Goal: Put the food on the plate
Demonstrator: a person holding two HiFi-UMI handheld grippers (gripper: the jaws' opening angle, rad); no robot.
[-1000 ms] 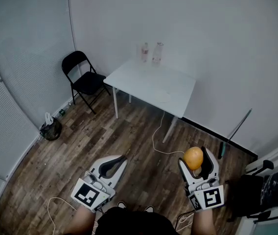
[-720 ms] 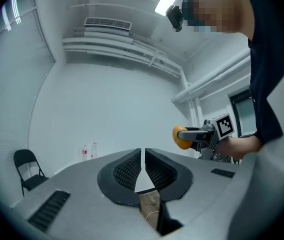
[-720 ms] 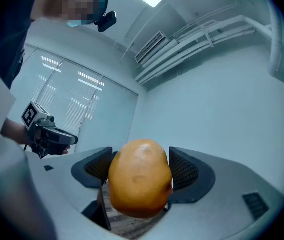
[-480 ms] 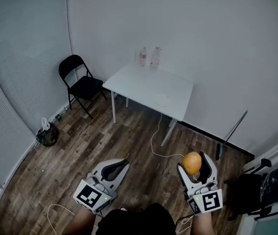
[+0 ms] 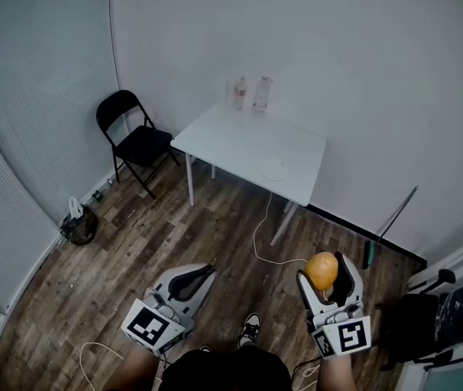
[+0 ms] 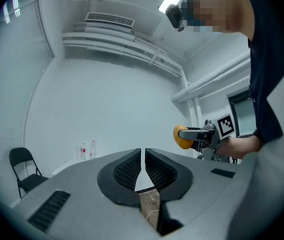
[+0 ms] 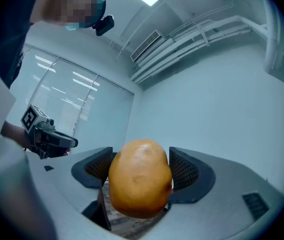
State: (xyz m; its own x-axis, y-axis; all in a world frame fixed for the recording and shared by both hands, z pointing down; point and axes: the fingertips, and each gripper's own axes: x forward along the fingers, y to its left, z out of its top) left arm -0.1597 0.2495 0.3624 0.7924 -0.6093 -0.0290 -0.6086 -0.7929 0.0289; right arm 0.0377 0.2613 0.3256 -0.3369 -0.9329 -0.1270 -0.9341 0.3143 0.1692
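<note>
Head view and the two gripper views, person standing on a wooden floor (image 5: 174,243) well apart from the white desk (image 5: 240,141). The right hand-held gripper (image 5: 324,272) holds the round orange food (image 7: 139,181) clamped between its two dark pads, the food bulging above and in front of the jaws; it is carried in the air, low at the right of the head view, far from the desk. The left hand-held gripper (image 6: 143,156) is empty, its jaws drawn almost together with only a thin slit between them. A pale plate (image 5: 274,169), faint at this range, lies near the desk's near right edge; two bottles (image 5: 251,93) stand at its far edge by the wall. A black folding chair (image 5: 138,133) stands left of the desk, and a thin cable (image 5: 262,233) trails over the floor below it. Compared with half a second ago, both grippers keep nearly the same places and grips, the desk sits almost unchanged in view, and a shoe (image 5: 249,329) has come forward between the grippers.
</note>
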